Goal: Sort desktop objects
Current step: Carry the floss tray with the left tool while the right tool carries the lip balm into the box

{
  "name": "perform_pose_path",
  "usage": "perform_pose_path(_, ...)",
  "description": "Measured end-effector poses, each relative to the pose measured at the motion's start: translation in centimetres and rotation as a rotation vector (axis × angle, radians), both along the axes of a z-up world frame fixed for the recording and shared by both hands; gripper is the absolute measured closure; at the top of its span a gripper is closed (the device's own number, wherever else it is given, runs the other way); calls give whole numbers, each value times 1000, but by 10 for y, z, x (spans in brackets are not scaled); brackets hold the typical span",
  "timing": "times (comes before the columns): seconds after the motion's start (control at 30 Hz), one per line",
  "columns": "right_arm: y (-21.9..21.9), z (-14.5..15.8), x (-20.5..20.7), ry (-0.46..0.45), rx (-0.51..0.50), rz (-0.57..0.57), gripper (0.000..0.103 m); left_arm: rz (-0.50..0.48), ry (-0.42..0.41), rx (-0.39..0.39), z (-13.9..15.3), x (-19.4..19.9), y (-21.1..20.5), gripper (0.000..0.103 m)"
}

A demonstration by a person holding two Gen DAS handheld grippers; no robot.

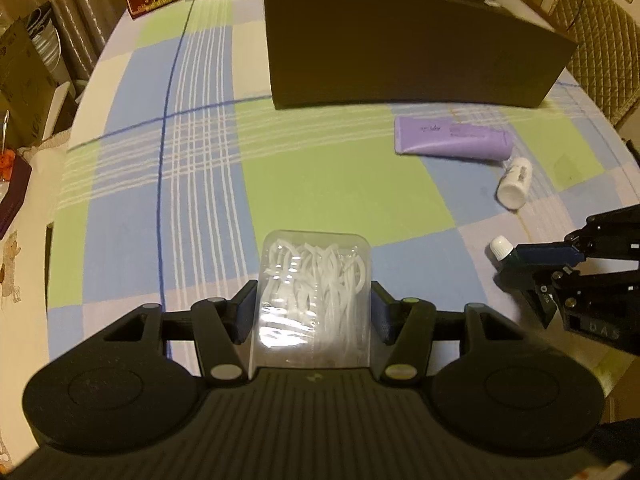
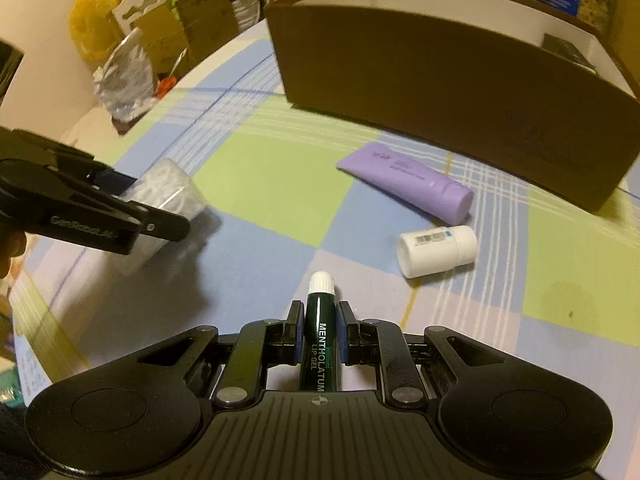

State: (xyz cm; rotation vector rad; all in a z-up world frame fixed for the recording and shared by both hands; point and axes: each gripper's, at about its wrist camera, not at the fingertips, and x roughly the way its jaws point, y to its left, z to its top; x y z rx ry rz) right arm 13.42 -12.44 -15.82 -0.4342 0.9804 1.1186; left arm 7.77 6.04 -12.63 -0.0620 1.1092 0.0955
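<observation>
Left wrist view shows the left gripper (image 1: 314, 312) clamped on a clear floss box (image 1: 314, 300), its blue pads pressing both side walls, and the box looks to be clear of the checked cloth (image 1: 320, 184). In the right wrist view the right gripper (image 2: 320, 338) is closed tight on a dark green lip gel tube (image 2: 320, 344), white cap forward, the tube lying along the fingers. Both loads seem bound for the brown box (image 2: 440, 92), which stands at the far side of the table with its top open and a white lining showing. To do this carry well, I would raise each gripper enough that its load passes over the near wall instead of striking it, since that wall is tall and faces both grippers squarely. The floss box is smooth plastic and held only at its near part, so it may pivot between the pads; keep it level and avoid quick swings. The lip gel tube is thin and round, so it could slip lengthwise if tipped steeply nose-down. The grippers are near each other, so send one in first. A purple tube (image 2: 408, 182) and a white bottle (image 2: 438, 250) lie apart on the cloth in front of the box, and the path should pass above them.
</observation>
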Motion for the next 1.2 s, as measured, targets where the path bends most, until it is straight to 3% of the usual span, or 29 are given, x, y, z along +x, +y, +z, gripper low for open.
perform_pose_path(0.33,-16,27,21,-75,68,-83,90,-44,-106,-9,42,16,-13,51)
perform_pose_path(0.7,-32,64,53,-121,131,-164,90,-137,-176,-5,69,52,-42,51)
perform_pose_path(1.2,-23,106,91,-170,180,-176,90,-185,-258,-10,101,108,-58,51)
